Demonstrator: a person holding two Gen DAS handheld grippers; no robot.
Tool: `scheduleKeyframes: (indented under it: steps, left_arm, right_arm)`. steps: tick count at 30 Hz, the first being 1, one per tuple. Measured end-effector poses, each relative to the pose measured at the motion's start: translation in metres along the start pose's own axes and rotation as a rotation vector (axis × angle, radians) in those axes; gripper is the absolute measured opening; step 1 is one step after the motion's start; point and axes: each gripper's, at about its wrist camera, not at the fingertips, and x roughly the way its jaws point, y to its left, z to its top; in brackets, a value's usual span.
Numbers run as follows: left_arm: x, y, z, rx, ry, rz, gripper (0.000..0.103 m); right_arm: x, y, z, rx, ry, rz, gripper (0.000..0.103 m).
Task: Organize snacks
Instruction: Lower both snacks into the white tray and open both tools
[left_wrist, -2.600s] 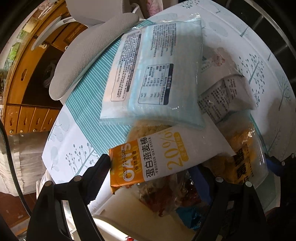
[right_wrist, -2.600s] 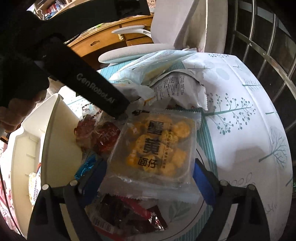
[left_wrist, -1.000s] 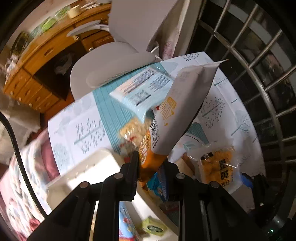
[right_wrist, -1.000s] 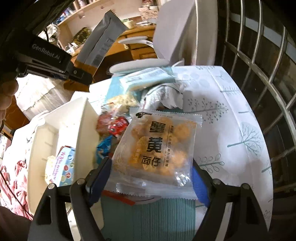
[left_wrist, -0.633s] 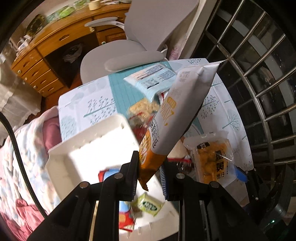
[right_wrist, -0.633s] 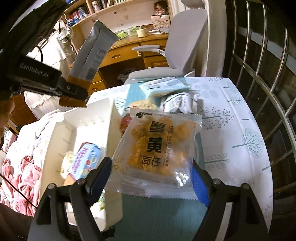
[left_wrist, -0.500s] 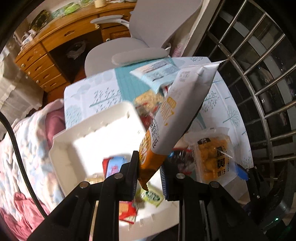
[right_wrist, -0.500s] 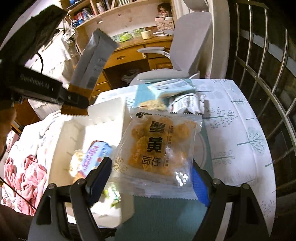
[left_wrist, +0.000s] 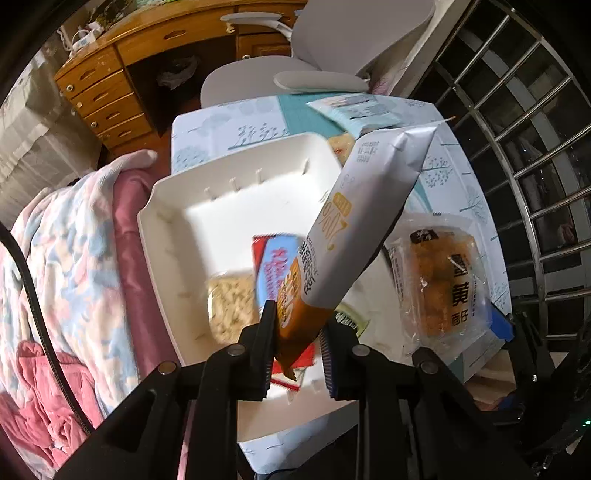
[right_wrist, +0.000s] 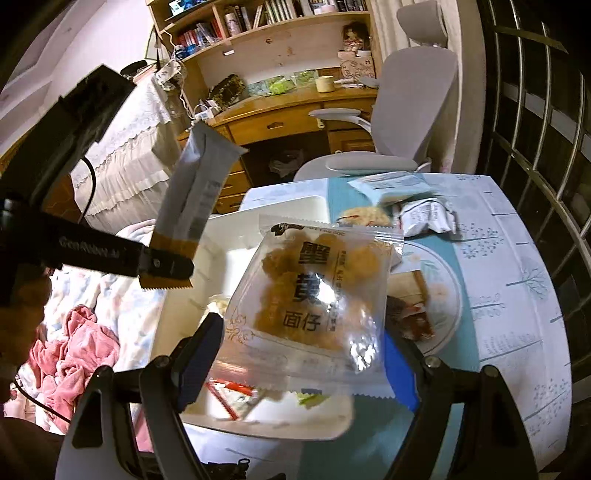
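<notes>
My left gripper is shut on the orange end of a white-and-orange oat bar packet, held up over the white storage bin; packet and gripper also show in the right wrist view. My right gripper is shut on a clear bag of yellow fried snacks, held above the bin's near right corner; this bag also shows in the left wrist view. In the bin lie a red-and-blue packet, a pale cracker pack and a small green packet.
The table carries a light blue pack, a crumpled white wrapper, a round puffed snack and red wrapped snacks. A grey office chair, a wooden desk, a pink blanket and metal bars surround it.
Both grippers have lifted their packets off the table pile and carried them left, over the white bin. The bin now fills more of both views.
</notes>
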Motion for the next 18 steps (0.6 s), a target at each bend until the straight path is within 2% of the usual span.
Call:
scheduleKeyframes:
  steps: [7, 10, 11, 13, 18]
  left_arm:
    - [0.003, 0.033, -0.024, -0.016, 0.012, -0.005, 0.021]
    - [0.005, 0.043, -0.028, -0.036, 0.014, -0.009, 0.041]
    - [0.005, 0.045, -0.030, -0.038, 0.013, -0.011, 0.050]
    - [0.004, 0.048, -0.032, -0.037, 0.004, -0.014, 0.062]
    - [0.003, 0.050, -0.038, -0.038, -0.018, -0.042, 0.076]
  right_arm:
    - [0.012, 0.031, -0.007, -0.015, 0.023, 0.022, 0.083]
    - [0.021, 0.038, -0.012, -0.012, 0.061, -0.008, 0.084]
    - [0.021, 0.039, -0.013, -0.005, 0.057, -0.004, 0.085]
    - [0.017, 0.041, -0.013, -0.004, 0.040, -0.006, 0.085]
    - [0.013, 0.042, -0.014, -0.002, 0.031, -0.024, 0.088]
